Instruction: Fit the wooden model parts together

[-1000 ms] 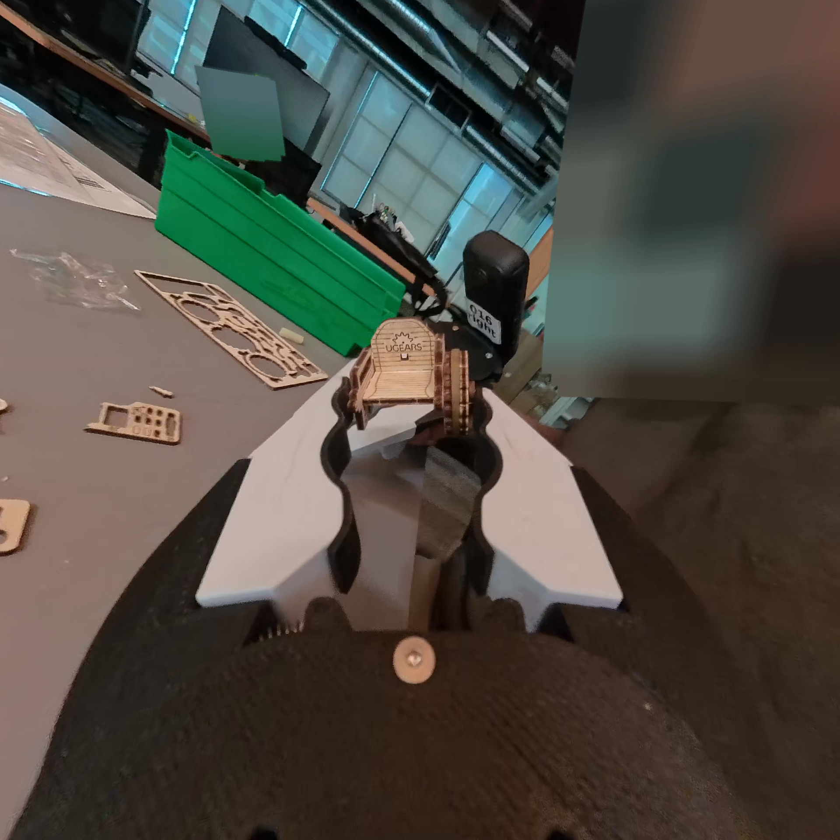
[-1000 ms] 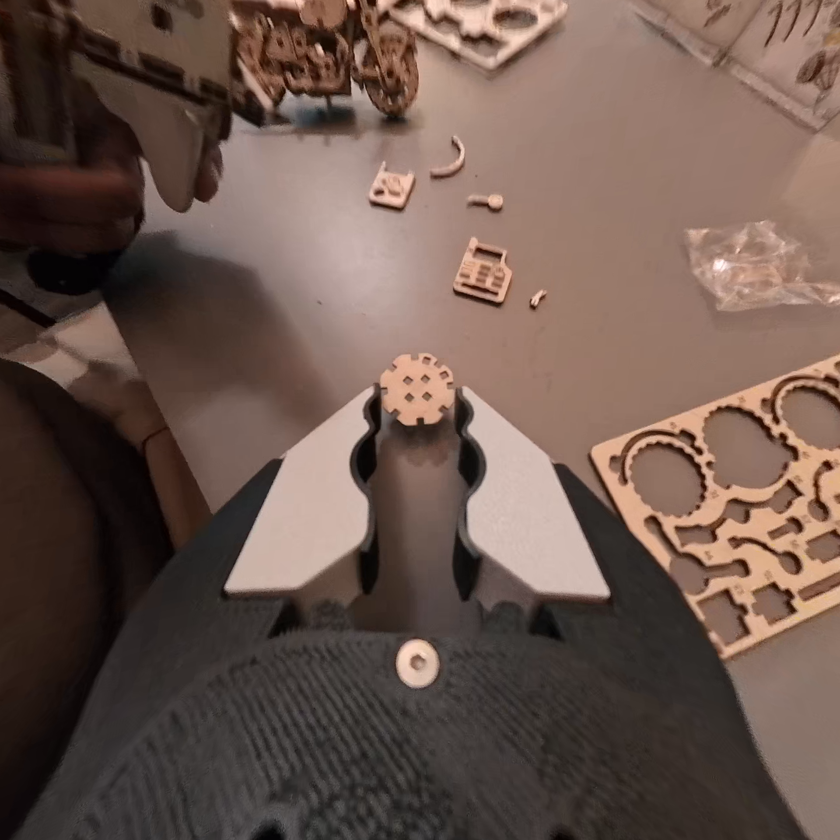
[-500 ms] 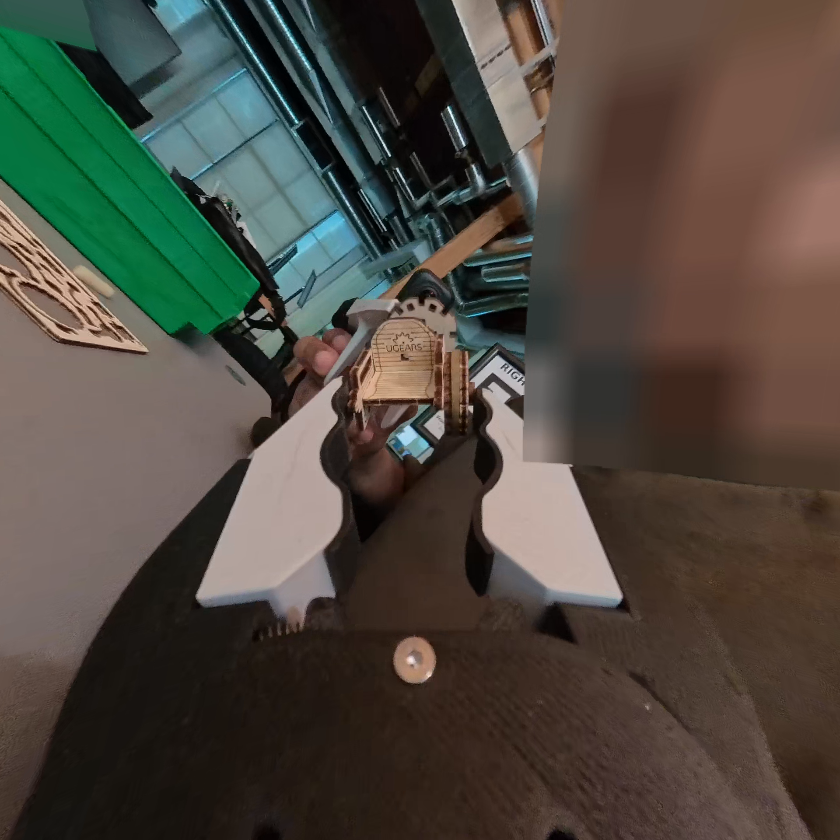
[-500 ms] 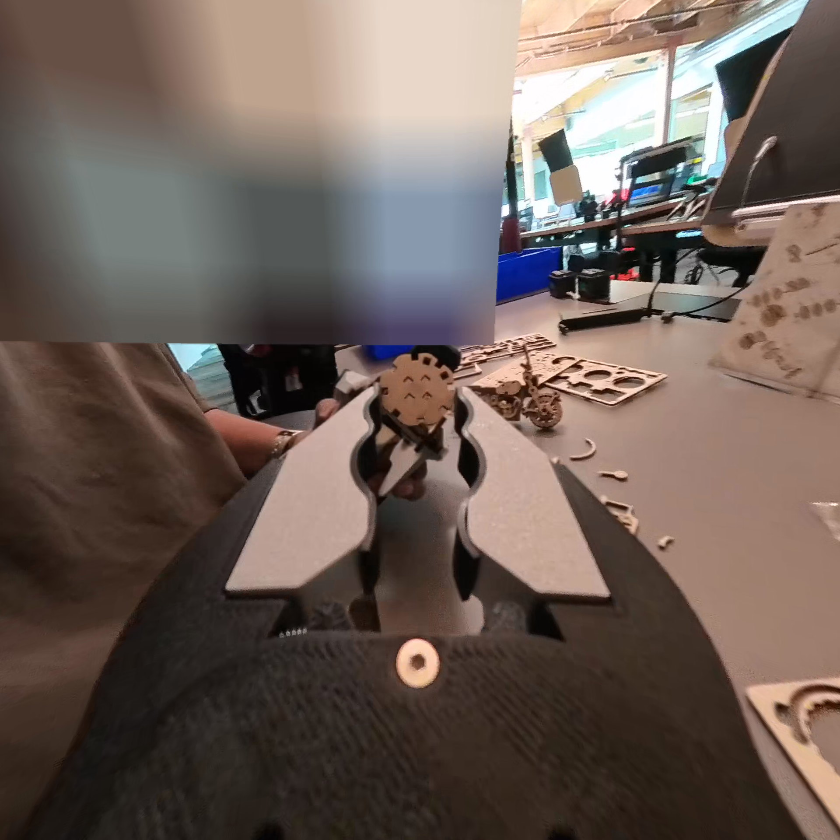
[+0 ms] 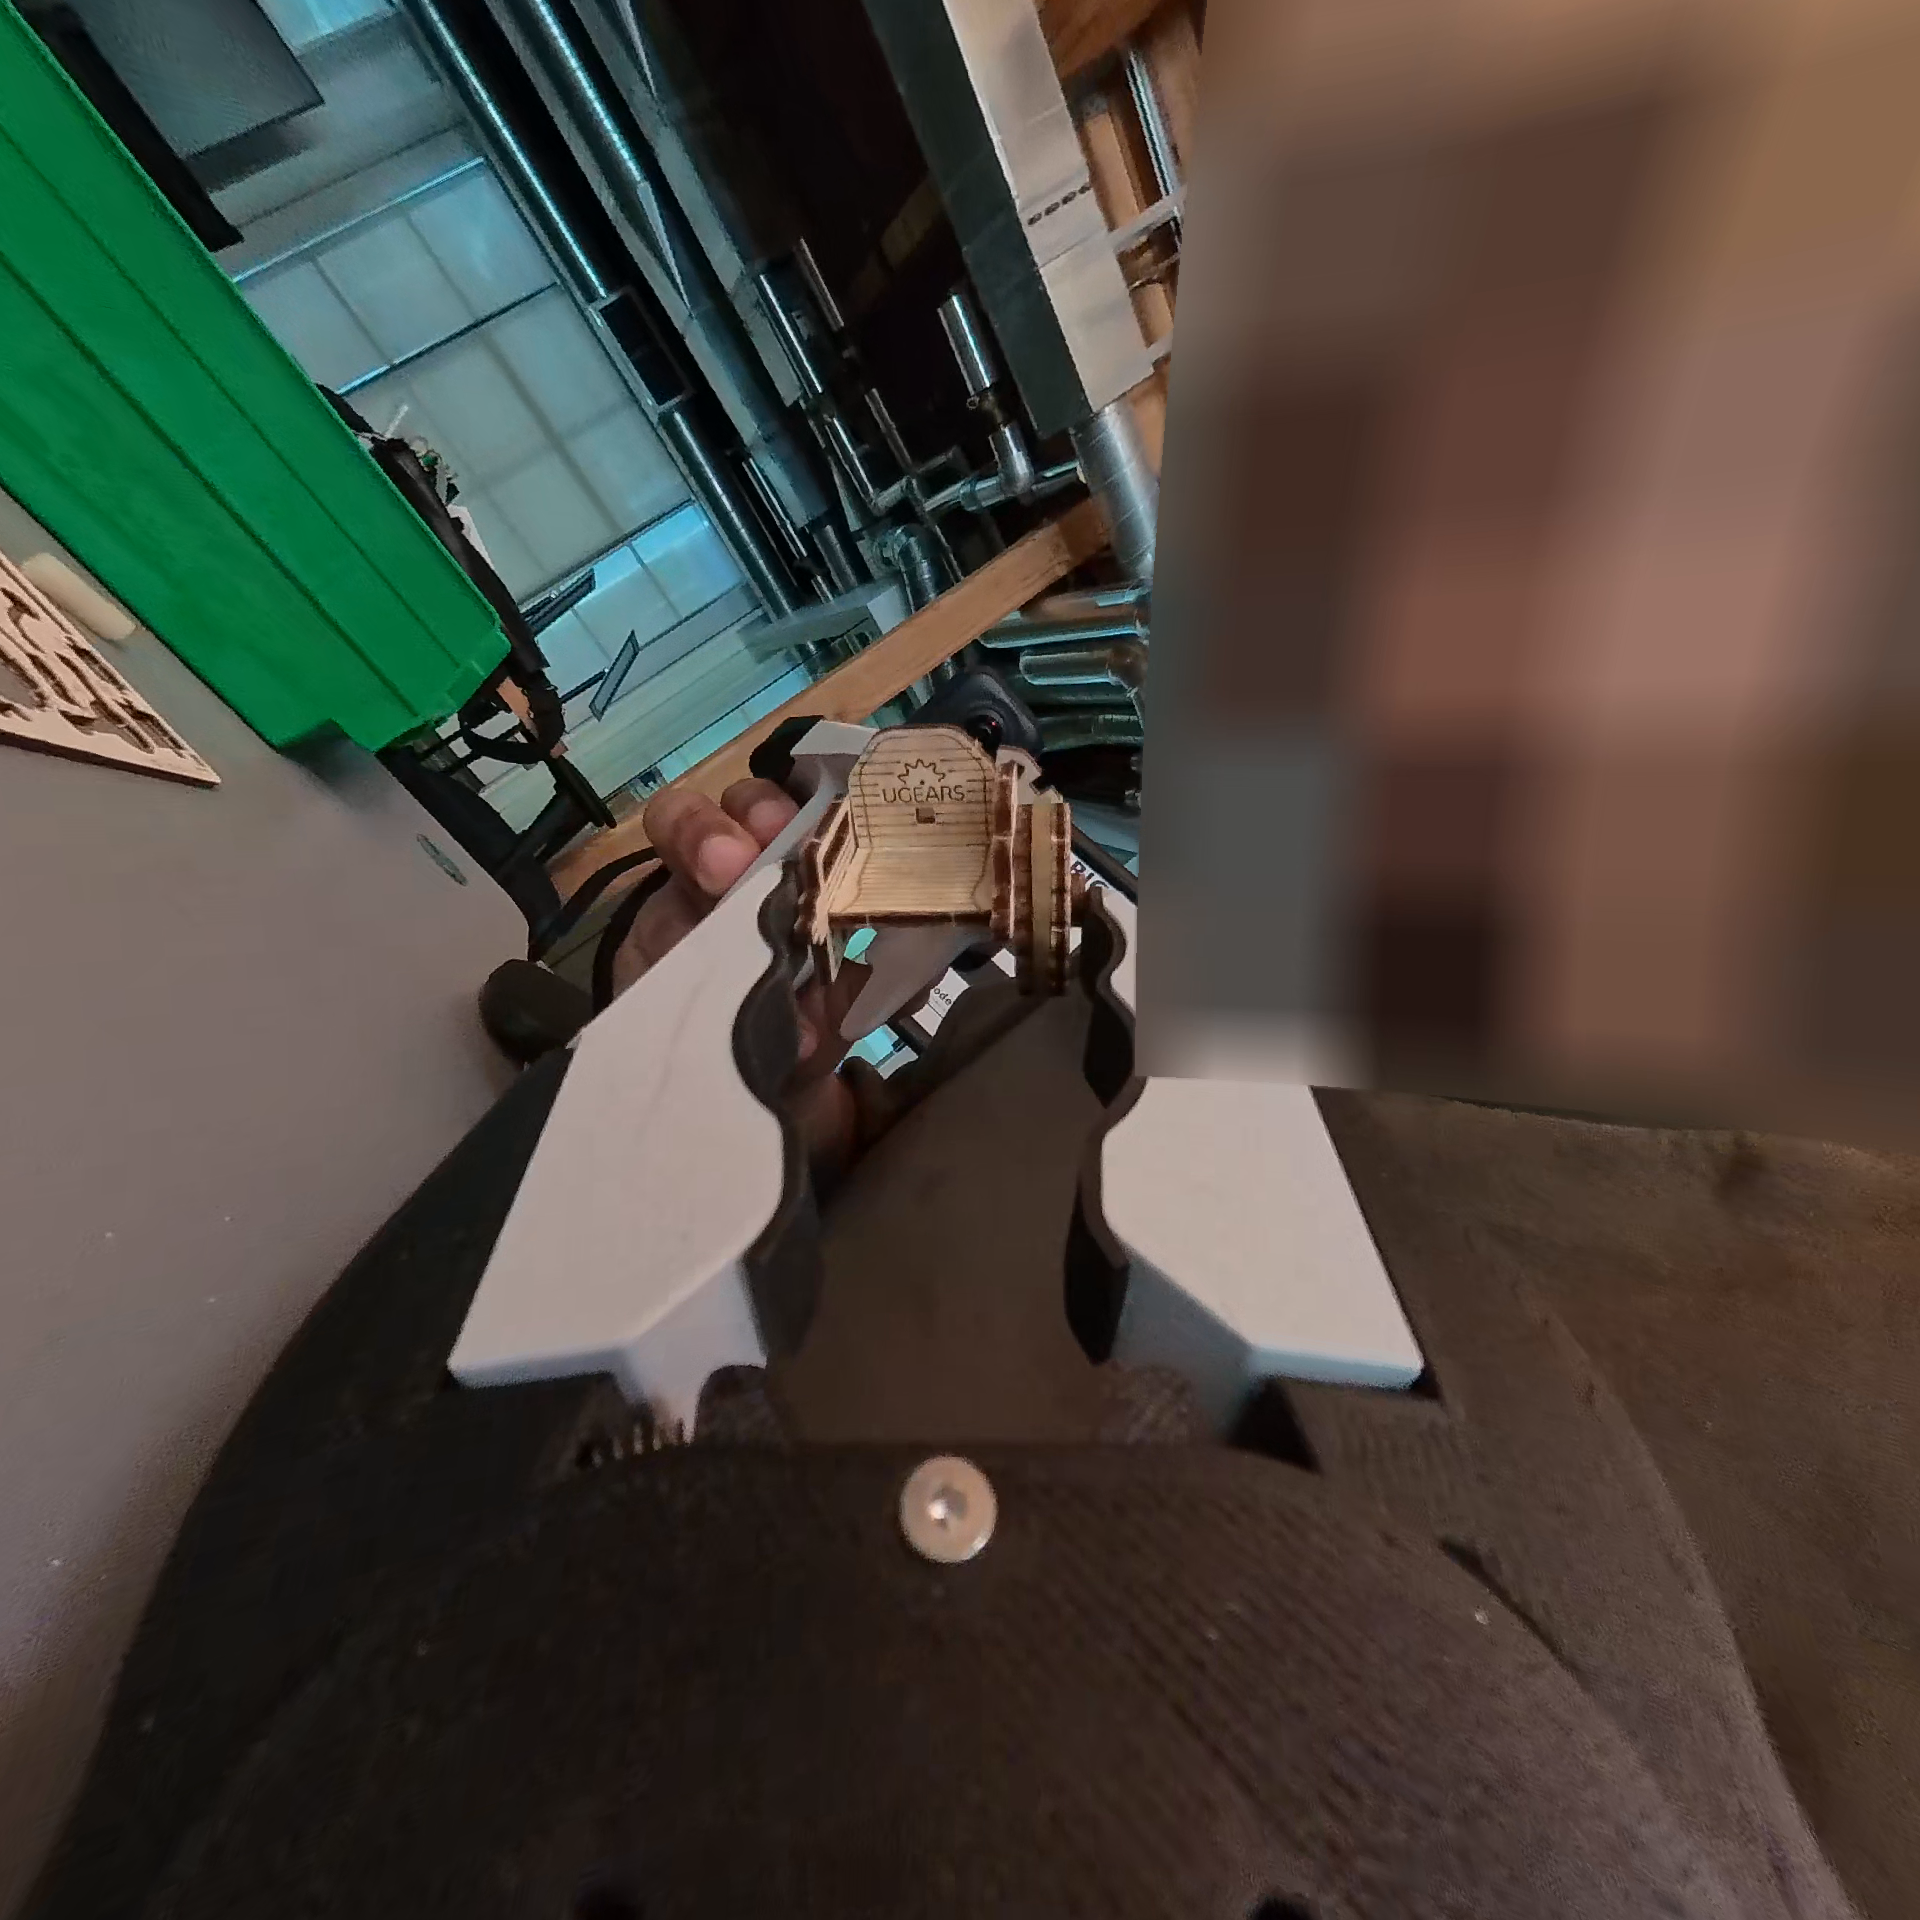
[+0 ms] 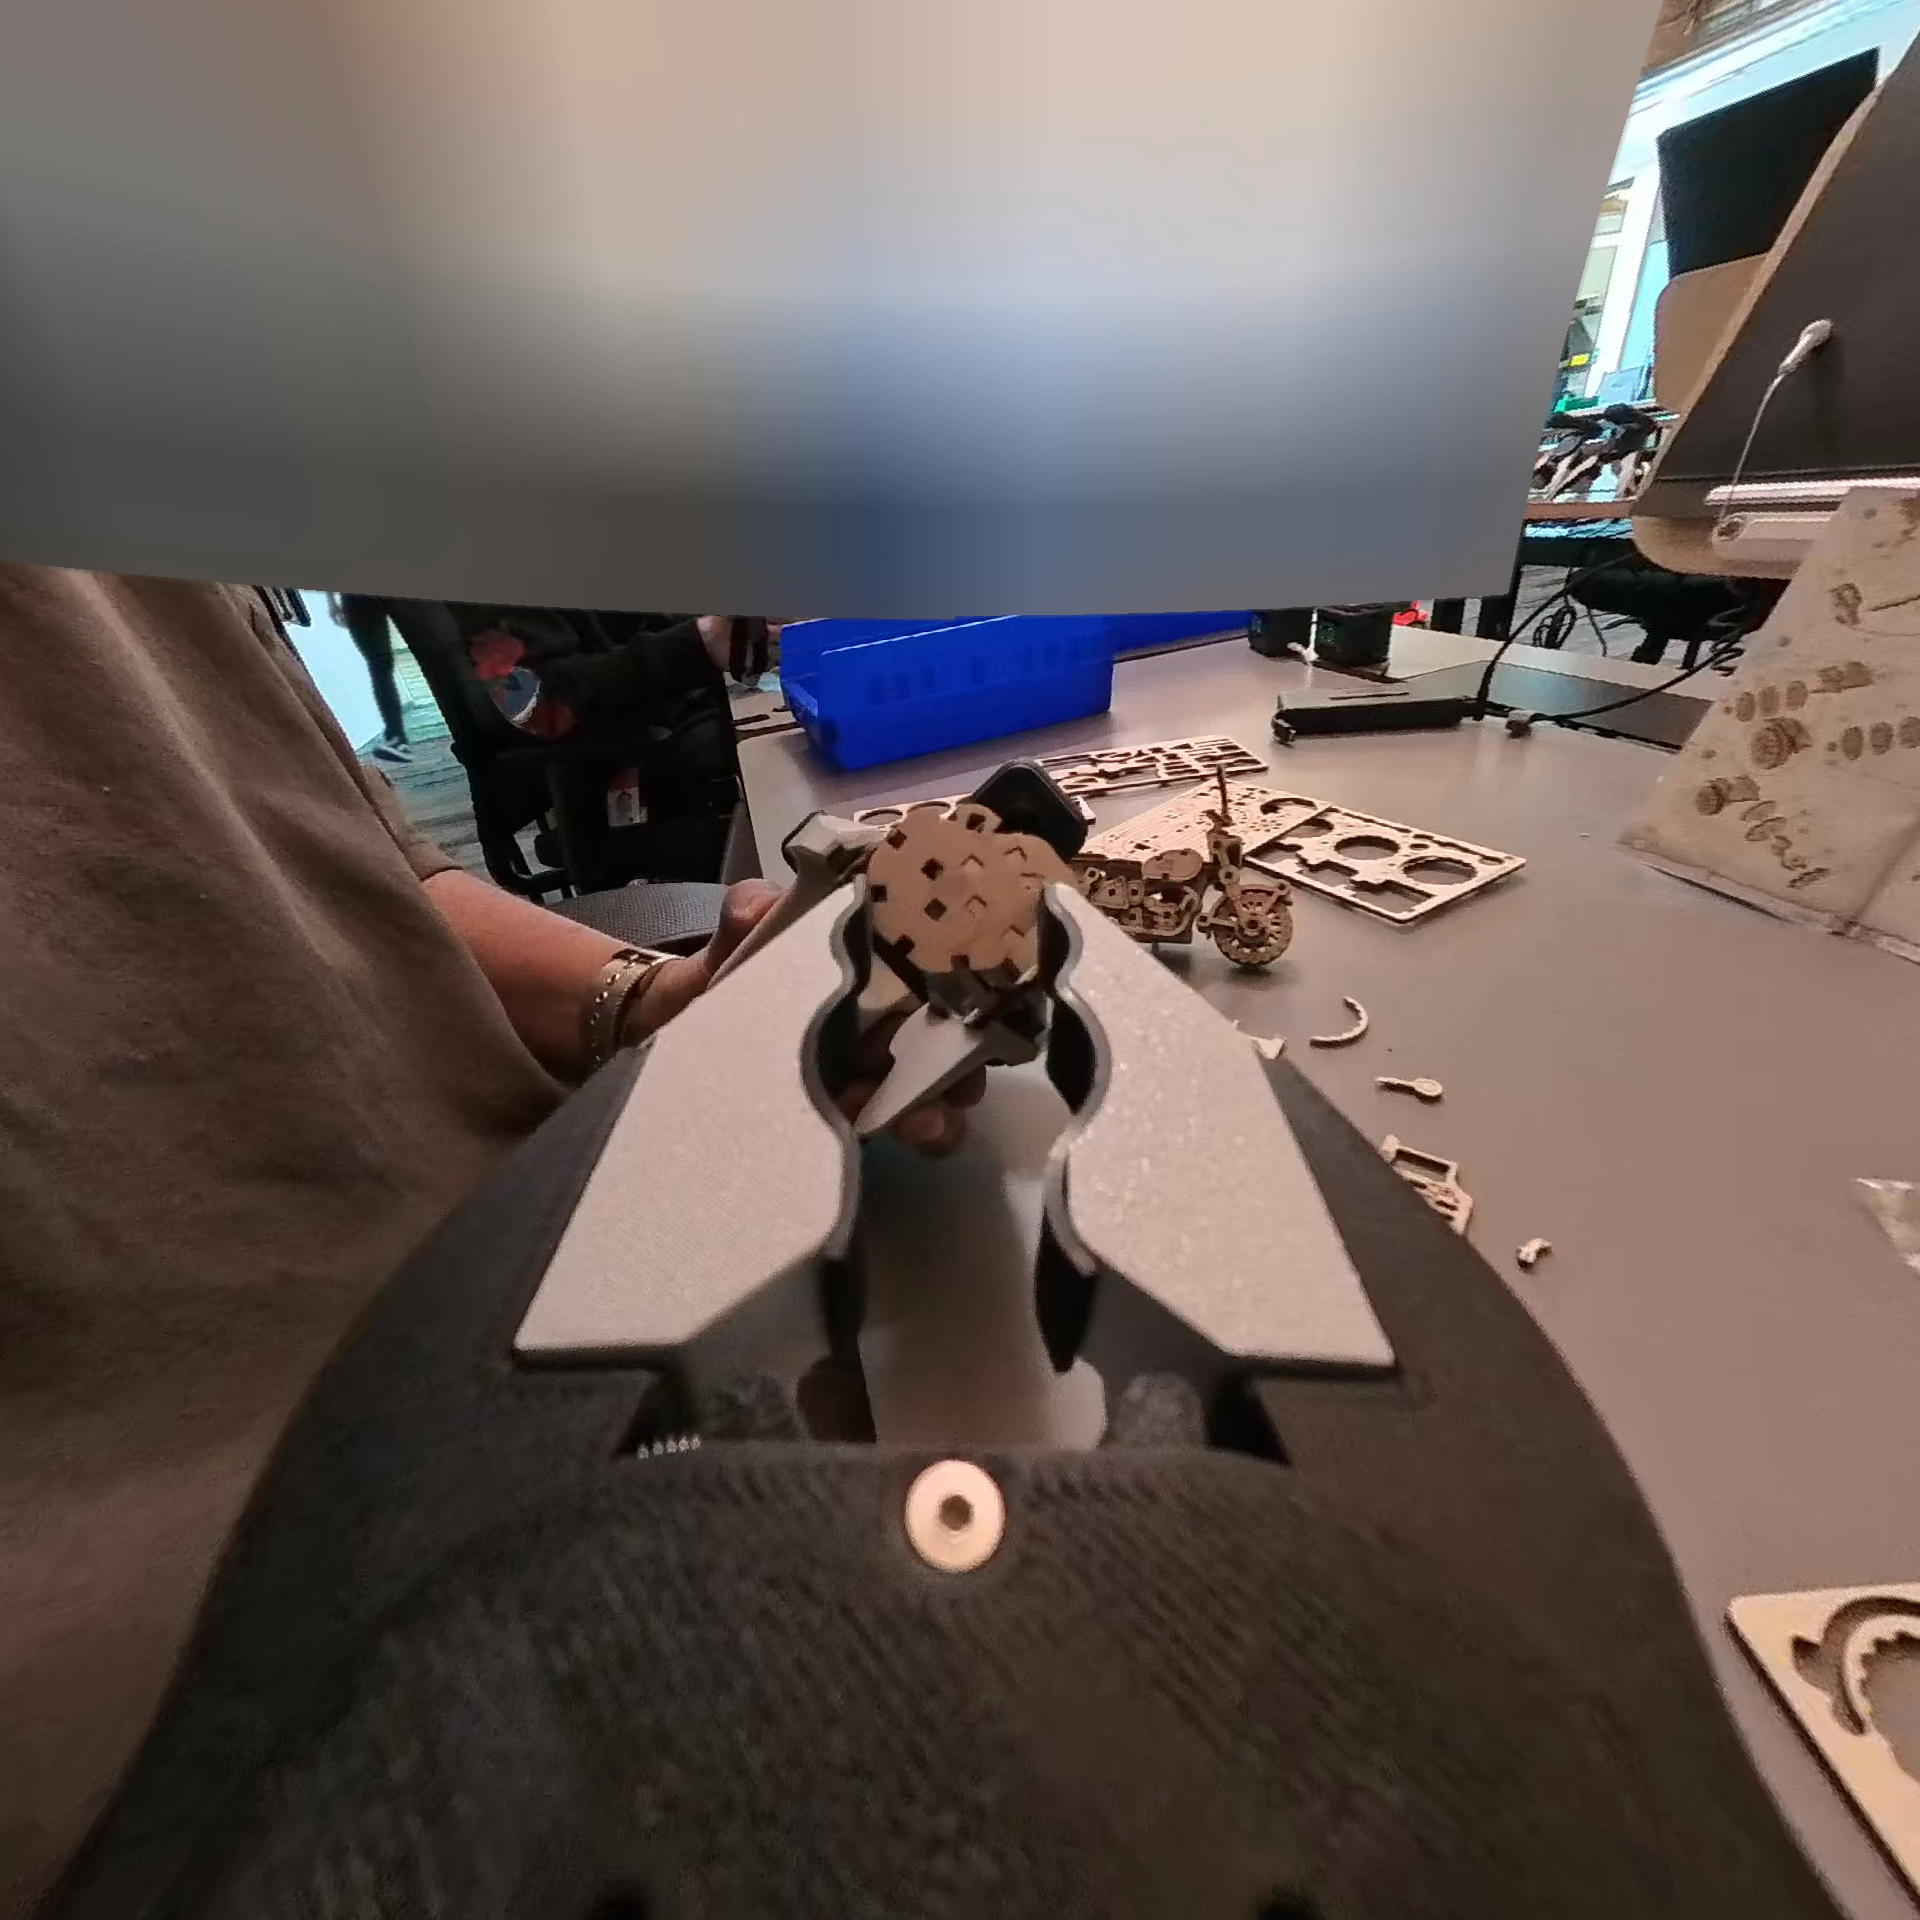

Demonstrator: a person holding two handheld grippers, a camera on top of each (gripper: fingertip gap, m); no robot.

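Note:
My left gripper (image 5: 935, 894) is shut on a small wooden sub-assembly (image 5: 925, 868) shaped like a seat with a toothed wheel on its right side. My right gripper (image 6: 951, 904) is shut on a round wooden gear disc (image 6: 940, 899) with square holes. Both are held up in the air, tip to tip. The right gripper's grey fingers (image 5: 821, 769) show just behind the seat in the left wrist view. The left gripper's fingers (image 6: 914, 1060) show behind the disc in the right wrist view. Whether disc and seat touch is hidden.
A wooden motorcycle model (image 6: 1184, 894) stands on the grey table (image 6: 1558, 1039) with punched-out sheets (image 6: 1351, 842) and small loose parts (image 6: 1413, 1086). A blue bin (image 6: 945, 686) is at the back. A green bin (image 5: 187, 457) shows in the left wrist view. The person's torso is close. My two grippers' fingertips are within a few centimetres of each other.
Both grippers have lifted off the table and turned to face each other. The right gripper has brought the gear disc up close to the seat sub-assembly.

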